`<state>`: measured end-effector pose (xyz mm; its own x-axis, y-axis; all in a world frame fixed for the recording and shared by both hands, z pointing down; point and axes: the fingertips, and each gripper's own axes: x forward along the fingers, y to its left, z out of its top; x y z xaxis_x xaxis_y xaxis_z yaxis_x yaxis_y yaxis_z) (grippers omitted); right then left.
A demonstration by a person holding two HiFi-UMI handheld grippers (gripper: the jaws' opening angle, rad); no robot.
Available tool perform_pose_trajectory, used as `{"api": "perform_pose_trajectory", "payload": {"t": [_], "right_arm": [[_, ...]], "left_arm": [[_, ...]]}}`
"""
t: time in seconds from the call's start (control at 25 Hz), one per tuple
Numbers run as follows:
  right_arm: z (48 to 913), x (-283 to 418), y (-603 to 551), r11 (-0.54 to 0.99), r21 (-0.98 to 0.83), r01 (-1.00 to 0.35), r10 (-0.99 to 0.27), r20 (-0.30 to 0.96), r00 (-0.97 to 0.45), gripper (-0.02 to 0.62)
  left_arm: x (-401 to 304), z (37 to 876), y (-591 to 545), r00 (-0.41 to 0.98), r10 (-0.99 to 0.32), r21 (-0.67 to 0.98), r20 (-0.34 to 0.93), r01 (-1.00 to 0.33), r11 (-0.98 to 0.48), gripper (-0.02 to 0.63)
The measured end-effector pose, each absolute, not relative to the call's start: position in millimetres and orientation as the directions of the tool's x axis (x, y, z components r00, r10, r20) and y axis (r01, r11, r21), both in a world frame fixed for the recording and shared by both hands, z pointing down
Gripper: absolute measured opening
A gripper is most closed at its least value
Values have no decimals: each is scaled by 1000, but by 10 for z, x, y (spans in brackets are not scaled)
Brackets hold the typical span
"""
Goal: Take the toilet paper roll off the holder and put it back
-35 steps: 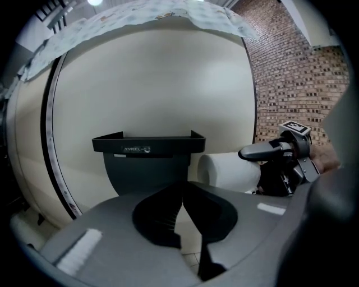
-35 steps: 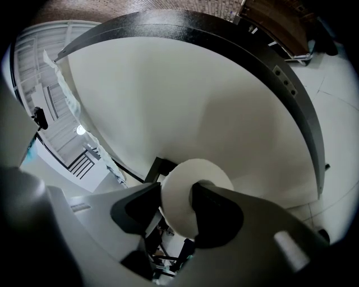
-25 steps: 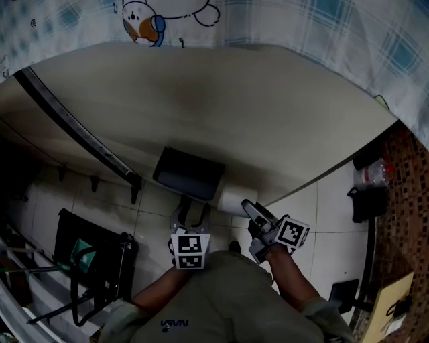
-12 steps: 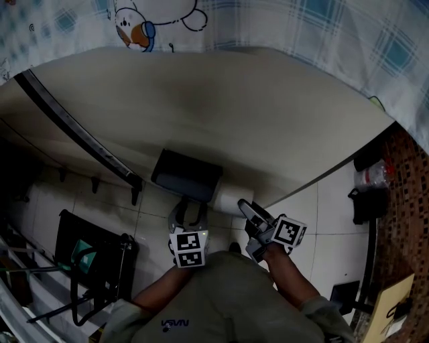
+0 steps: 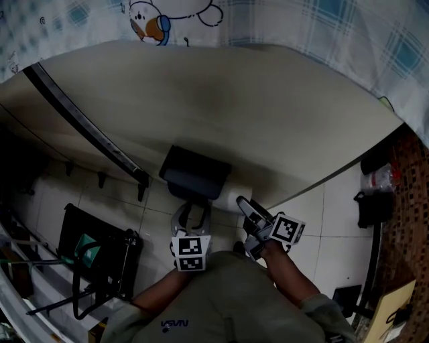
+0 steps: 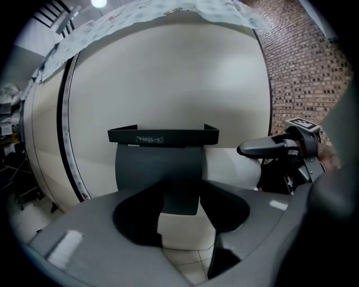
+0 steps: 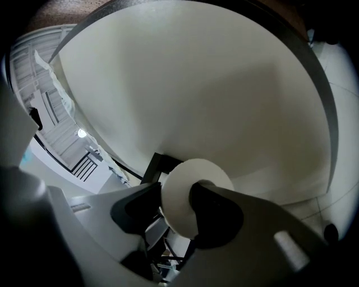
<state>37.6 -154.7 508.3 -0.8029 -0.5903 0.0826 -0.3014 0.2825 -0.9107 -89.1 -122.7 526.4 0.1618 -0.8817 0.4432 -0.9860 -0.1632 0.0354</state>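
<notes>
A dark holder (image 5: 194, 173) with a flat black shelf top (image 6: 162, 134) hangs on the cream wall. The white toilet paper roll (image 5: 231, 197) sticks out from its right side. My right gripper (image 5: 242, 203) is shut on the roll's end (image 7: 193, 179), with one finger in the core and the other outside (image 7: 176, 210). My left gripper (image 5: 190, 213) stands below the holder. Its jaws have just been closing a little and are wide apart, with the lower end of the holder's grey flap (image 6: 179, 199) between the pads (image 6: 180, 210). I cannot see the pads press on it.
A black rail (image 5: 87, 127) runs slantwise down the wall at the left. A black rack (image 5: 94, 261) stands on the tiled floor at lower left. A brick wall (image 5: 409, 221) closes the right side. A patterned curtain (image 5: 301, 20) hangs above.
The head view has shifted slightly. Both grippers stay where they were at the holder, the right one still on the roll.
</notes>
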Motion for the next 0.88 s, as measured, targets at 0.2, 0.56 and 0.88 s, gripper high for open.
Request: {"api": "perform_pose_trajectory", "payload": {"t": [0.2,0.56,0.88], "right_arm": [[5106,261,-1587,279,-910,-307,-590,89,-802,173],[5053,-92,-1620,330,-898,-290,-553,65,-831,173],[5114,-269,-1654,346,-884,-315,-551,80,-831,173]], "left_arm": [[-901,5246,-1195,168,-883,25,439,-984,-174,207],[-899,5242,-1189,182,-878,14,442,-980,-196,207],[-891,5262,-1214,198,-873,17,446,-977,-213,209]]}}
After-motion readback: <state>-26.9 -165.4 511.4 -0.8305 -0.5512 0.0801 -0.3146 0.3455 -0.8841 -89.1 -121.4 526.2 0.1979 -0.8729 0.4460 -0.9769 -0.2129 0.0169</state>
